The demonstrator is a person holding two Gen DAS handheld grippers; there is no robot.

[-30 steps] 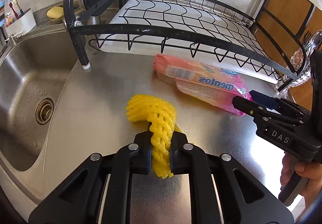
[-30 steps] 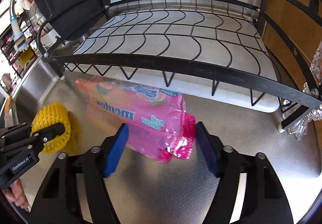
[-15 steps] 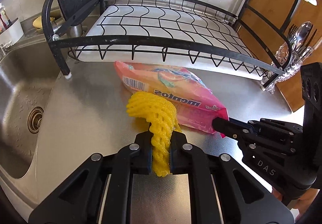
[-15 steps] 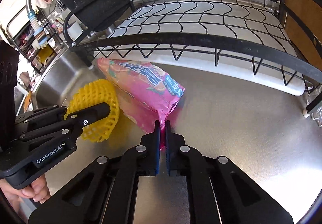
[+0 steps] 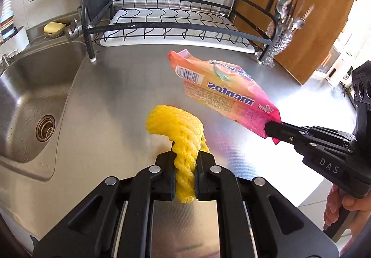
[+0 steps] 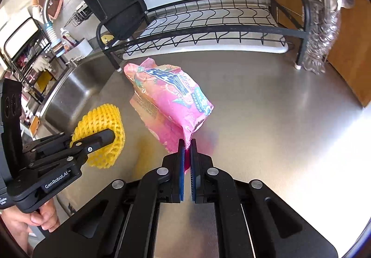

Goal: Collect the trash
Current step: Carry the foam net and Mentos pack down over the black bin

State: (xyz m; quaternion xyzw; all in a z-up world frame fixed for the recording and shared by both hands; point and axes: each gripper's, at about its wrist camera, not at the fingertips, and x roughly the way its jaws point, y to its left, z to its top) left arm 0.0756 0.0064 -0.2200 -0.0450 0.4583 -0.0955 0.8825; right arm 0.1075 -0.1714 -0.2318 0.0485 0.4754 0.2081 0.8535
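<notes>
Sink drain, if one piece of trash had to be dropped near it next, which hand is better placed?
Probably the left. The left gripper pinches the yellow foam net on the side nearer the sink; the right gripper, holding the pink Mentos bag, is farther away.

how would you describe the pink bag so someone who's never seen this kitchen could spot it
Find the steel counter between the sink and the black dish rack. Above it, the right gripper pinches a crinkly pink candy bag by one corner. It is the only flat, printed thing there; the yellow foam net in the left gripper beside it is plain mesh.
</notes>
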